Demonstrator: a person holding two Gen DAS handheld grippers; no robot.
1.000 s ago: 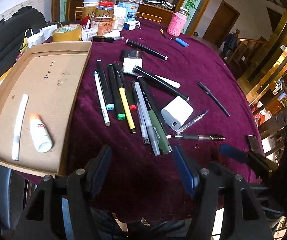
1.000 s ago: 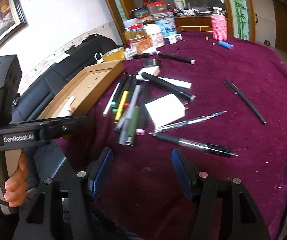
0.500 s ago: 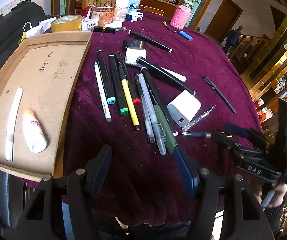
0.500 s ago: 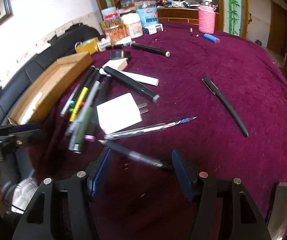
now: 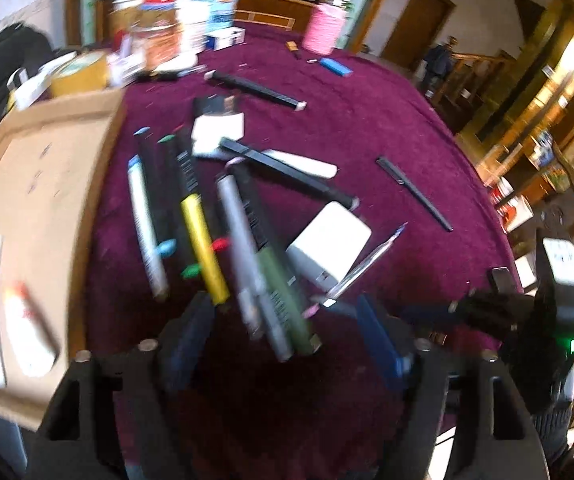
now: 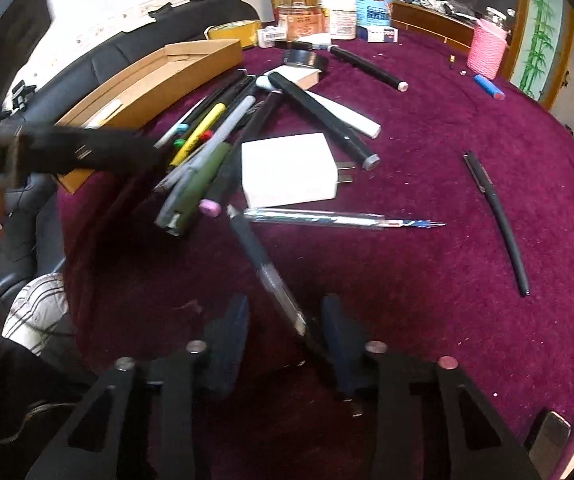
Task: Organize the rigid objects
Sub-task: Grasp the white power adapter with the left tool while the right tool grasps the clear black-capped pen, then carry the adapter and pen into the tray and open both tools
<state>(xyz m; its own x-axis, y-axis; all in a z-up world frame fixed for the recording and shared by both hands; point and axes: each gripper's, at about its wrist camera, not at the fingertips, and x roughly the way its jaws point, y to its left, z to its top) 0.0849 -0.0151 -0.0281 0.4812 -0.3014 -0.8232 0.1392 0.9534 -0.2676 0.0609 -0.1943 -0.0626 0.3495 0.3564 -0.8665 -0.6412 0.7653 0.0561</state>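
Right tongs (image 6: 283, 334) over a black gel pen (image 6: 265, 270) on the counter (image 6: 467, 280).
The pen lies between its part-open fingers, grip uncertain; left tongs (image 5: 283, 340) gape, empty, near the markers (image 5: 203, 240).

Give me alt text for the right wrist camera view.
The open right gripper straddles a black gel pen on a purple tablecloth. Beyond lie a white charger, a pile of markers and a cardboard tray.

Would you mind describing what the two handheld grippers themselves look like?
Both are black plastic frames with silver bolt heads and two dark blue padded fingers. The left gripper shows white lettering on its side in the right view; the right gripper shows a green light and a white label in the left view.
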